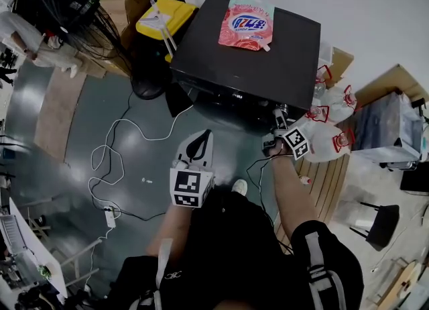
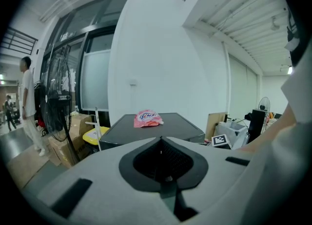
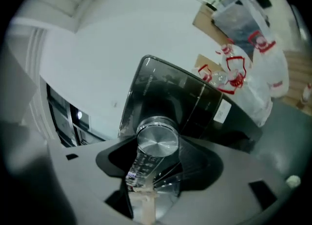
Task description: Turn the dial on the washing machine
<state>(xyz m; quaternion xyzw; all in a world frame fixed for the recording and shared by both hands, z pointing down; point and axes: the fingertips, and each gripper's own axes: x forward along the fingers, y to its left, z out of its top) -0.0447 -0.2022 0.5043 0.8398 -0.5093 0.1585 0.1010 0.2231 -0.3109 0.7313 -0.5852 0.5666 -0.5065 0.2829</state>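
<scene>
A black washing machine (image 1: 248,60) stands ahead of me, with a pink detergent pouch (image 1: 247,24) lying on its lid. My right gripper (image 1: 279,115) is pressed to the right end of its front panel. In the right gripper view the silver dial (image 3: 157,141) sits between the jaws, and the right gripper (image 3: 156,147) is shut on it. My left gripper (image 1: 198,142) hangs low in front of my body, away from the machine, shut on nothing. From the left gripper (image 2: 162,143), the machine (image 2: 146,130) and pouch (image 2: 147,118) show at a distance.
A yellow bin (image 1: 166,19) and cardboard boxes (image 1: 124,3) stand left of the machine. White bags with red print (image 1: 332,124) are piled to its right, beside a wooden pallet (image 1: 328,181). Cables (image 1: 110,161) and a power strip (image 1: 109,217) lie on the floor. A person (image 2: 28,102) stands far left.
</scene>
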